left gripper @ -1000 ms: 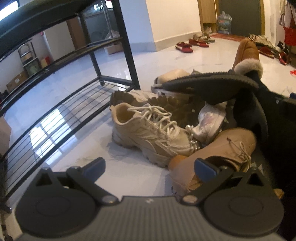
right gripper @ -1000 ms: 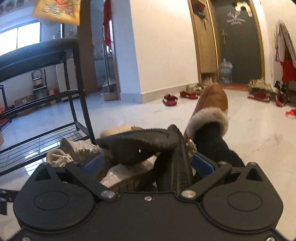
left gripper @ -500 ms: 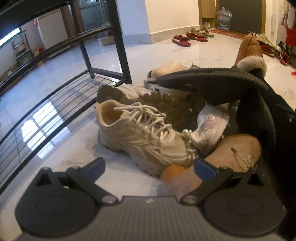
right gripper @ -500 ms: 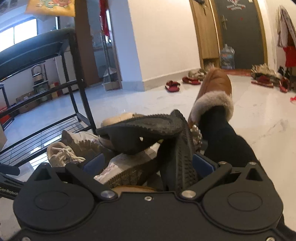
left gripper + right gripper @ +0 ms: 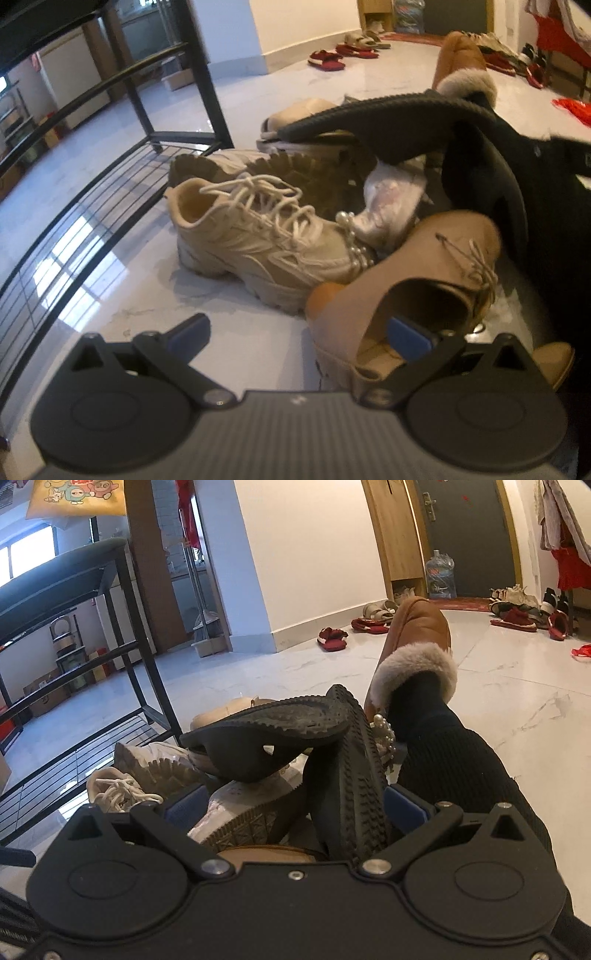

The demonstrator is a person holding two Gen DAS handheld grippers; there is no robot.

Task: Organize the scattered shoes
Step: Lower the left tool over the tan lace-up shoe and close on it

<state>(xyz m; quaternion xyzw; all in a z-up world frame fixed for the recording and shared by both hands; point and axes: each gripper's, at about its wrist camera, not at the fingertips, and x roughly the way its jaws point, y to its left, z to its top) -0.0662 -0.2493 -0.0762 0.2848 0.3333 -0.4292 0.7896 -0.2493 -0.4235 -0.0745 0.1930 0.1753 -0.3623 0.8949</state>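
A pile of shoes lies on the white floor beside a black shoe rack (image 5: 110,173). In the left wrist view a beige laced sneaker (image 5: 258,240) lies at the front, with a tan suede shoe (image 5: 413,280) to its right. My left gripper (image 5: 297,334) is open, its right finger inside the tan shoe's opening. In the right wrist view two black clogs (image 5: 269,734) lie sole-up on the pile, above a white sneaker (image 5: 243,812). My right gripper (image 5: 293,806) is open, its fingers either side of the white sneaker and one upright black clog (image 5: 351,794).
A person's leg in black with a brown fur-lined slipper (image 5: 417,638) lies right of the pile. Red slippers (image 5: 332,638) and more shoes sit by the far wall and door. The rack's wire shelf (image 5: 74,768) is at the left.
My left gripper has moved forward and down to the tan shoe. My right gripper has moved in over the pile, and the shoes loom larger.
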